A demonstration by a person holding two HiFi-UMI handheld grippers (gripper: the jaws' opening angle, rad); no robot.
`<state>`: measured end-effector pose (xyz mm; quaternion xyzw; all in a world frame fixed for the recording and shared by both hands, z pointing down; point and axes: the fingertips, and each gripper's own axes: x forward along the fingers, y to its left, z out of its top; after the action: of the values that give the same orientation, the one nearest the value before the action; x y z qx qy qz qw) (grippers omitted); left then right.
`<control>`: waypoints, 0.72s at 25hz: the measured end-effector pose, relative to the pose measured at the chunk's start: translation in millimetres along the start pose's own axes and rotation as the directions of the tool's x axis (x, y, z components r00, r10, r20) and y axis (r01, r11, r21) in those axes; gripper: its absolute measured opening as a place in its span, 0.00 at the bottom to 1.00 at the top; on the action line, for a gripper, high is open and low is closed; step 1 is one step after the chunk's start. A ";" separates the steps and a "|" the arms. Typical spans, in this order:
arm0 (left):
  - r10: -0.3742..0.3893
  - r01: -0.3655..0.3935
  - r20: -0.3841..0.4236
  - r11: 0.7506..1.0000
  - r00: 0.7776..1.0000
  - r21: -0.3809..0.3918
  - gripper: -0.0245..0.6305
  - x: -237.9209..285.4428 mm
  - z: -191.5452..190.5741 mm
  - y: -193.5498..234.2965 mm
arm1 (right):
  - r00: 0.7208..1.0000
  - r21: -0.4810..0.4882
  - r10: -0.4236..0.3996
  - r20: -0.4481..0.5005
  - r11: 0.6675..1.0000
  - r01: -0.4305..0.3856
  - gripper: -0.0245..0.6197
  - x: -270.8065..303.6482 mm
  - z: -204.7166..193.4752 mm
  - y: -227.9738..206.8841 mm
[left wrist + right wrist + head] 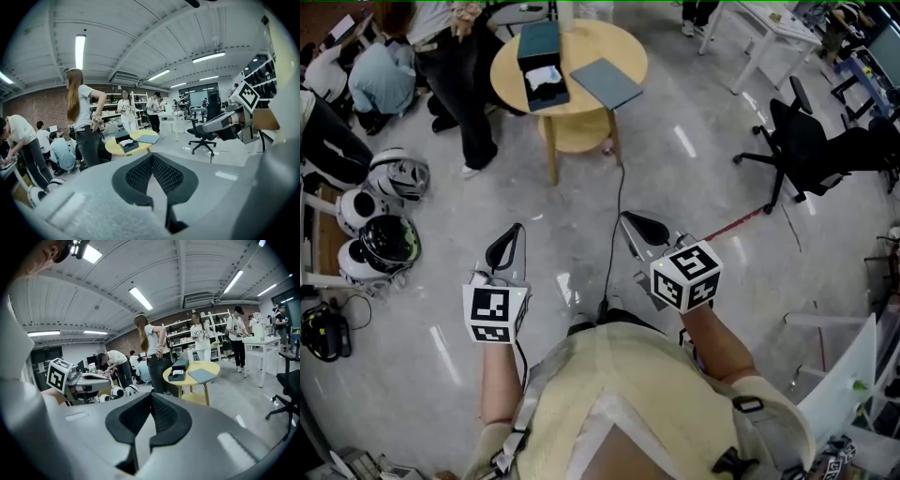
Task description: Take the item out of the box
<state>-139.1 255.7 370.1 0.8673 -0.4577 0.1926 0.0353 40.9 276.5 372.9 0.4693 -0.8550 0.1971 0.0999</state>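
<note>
**Approach to the box, read left to right.** The left gripper (511, 242), held low and near us, has its jaws pressed together with nothing between them. The right gripper (639, 227) beside it is likewise closed and empty.

We judge this to be the approach step, since nothing has been grasped. The box (543, 52) stands open on the far round table (586, 42), well apart from both grippers. The white item (546, 78) lies inside it, and the lid (607, 82) rests flat just to its right.

The next move calls for walking up to the table, spreading one pair of jaws and lowering them over the item.

The table top is smooth and yellow; the floor (694, 159) is glossy grey. People (384, 70) crouch at far left above a cluster of helmets (389, 242), and a black office chair (806, 141) stands at right.
</note>
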 end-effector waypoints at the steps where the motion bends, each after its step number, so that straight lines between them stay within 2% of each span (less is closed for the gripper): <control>1: -0.002 0.002 -0.002 1.000 1.000 -0.002 0.04 2.9 0.3 -1.6 | 1.000 -0.001 0.009 -0.004 1.000 -0.009 0.05 1.6 0.2 -2.0; 9: 0.024 -0.023 -0.025 0.998 0.999 0.054 0.04 28.9 8.4 -11.5 | 0.998 -0.014 0.063 -0.022 0.998 -0.064 0.05 10.5 2.3 -20.7; 11: 0.025 -0.023 -0.035 0.998 0.999 0.063 0.10 35.5 9.6 -15.7 | 0.996 -0.014 0.080 -0.029 0.997 -0.081 0.05 12.6 1.1 -24.4; 18: 0.010 -0.004 -0.078 0.997 0.997 0.081 0.15 51.0 5.9 -23.0 | 0.991 0.001 0.122 -0.063 0.993 -0.122 0.05 27.1 -6.8 -29.7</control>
<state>-93.0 227.8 386.0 0.8582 -0.4508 0.2447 0.0177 51.2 244.5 395.9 0.4097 -0.8787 0.2162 0.1152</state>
